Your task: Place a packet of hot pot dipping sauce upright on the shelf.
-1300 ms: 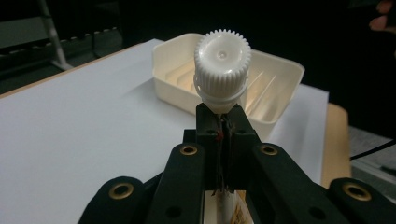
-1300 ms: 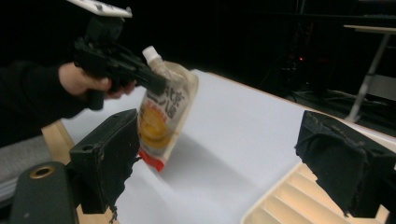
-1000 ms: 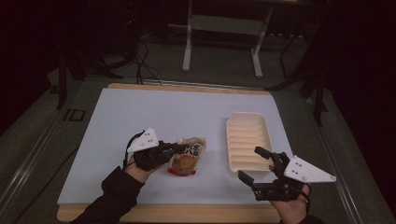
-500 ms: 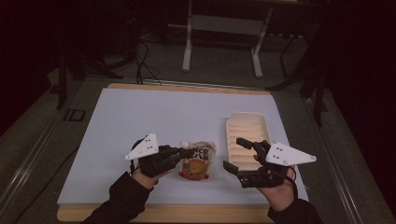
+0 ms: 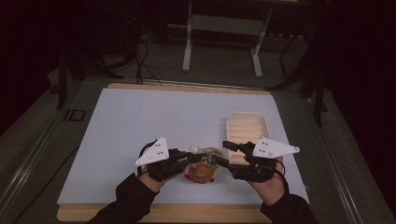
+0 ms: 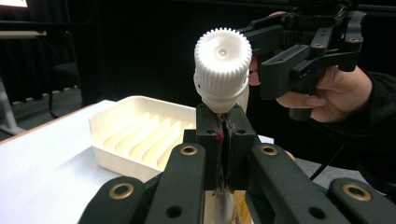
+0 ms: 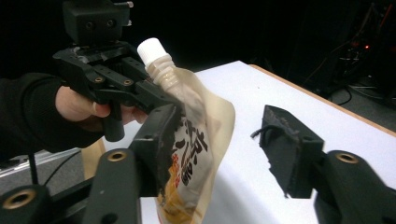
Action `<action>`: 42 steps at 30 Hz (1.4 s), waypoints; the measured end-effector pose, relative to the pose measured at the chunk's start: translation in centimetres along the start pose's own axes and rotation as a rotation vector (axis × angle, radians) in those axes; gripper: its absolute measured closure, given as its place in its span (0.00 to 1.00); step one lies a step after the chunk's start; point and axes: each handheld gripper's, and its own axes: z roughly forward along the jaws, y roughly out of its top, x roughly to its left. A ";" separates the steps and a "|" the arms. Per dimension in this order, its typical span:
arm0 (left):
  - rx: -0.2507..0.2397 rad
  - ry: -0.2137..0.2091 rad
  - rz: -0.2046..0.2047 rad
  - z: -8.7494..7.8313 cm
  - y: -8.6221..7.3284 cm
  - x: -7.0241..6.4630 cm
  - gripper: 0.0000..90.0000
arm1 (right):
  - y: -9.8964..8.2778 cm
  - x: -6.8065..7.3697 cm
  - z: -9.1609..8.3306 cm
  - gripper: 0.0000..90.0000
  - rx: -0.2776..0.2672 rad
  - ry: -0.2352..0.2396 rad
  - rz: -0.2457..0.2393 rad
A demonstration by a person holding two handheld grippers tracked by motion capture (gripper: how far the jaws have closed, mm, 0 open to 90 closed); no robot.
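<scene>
Left gripper (image 5: pixel 189 158) fingers clamped on translucent spouted drink pouch w/ white ribbed cap (image 5: pixel 201 167), near table's (image 5: pixel 140 121) front edge, mid. Right gripper (image 5: pixel 223 153) fingers apart, just been closing, pouch between, one touching. Cream ridged plastic tray (image 5: pixel 247 128) beside.

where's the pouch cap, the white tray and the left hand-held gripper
pouch cap (image 6: pixel 221 56), left gripper view, on its ridged top
white tray (image 6: pixel 122 109), left gripper view, on its near-left rim
left hand-held gripper (image 5: pixel 190 158), high view, at the jaw tips shut on the pouch

The left gripper (image 5: pixel 189 158) has its fingers pressed tight together. The right gripper (image 5: pixel 223 154) faces it closely, fingers (image 7: pixel 289 154) half apart and just been closing, both hands low.
</scene>
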 end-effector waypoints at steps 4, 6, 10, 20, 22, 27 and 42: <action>-0.003 0.007 -0.001 0.2 0.1 0.0 0.96 | 0.2 0.0 0.2 0.70 0.024 0.023 -0.010; -0.002 0.013 0.004 0.3 0.2 -0.1 0.96 | 0.3 0.0 0.3 0.73 0.027 0.019 -0.018; -0.005 0.014 0.005 0.5 0.2 -0.1 0.96 | 0.5 -0.2 0.4 0.83 0.059 0.012 -0.032; -0.005 0.006 -0.020 0.7 0.4 0.1 0.96 | 1.0 -0.4 0.5 0.97 0.088 0.024 -0.052; -0.001 0.005 -0.019 0.7 0.5 0.0 0.96 | 1.1 -0.5 0.5 0.98 0.087 0.035 -0.048; 0.000 -0.001 -0.028 0.6 0.9 0.1 0.95 | 1.4 -0.6 0.4 0.98 0.085 0.046 -0.057; -0.046 0.036 -0.038 -1.1 1.3 0.7 0.68 | 2.6 -0.9 -0.7 0.99 0.046 0.062 -0.119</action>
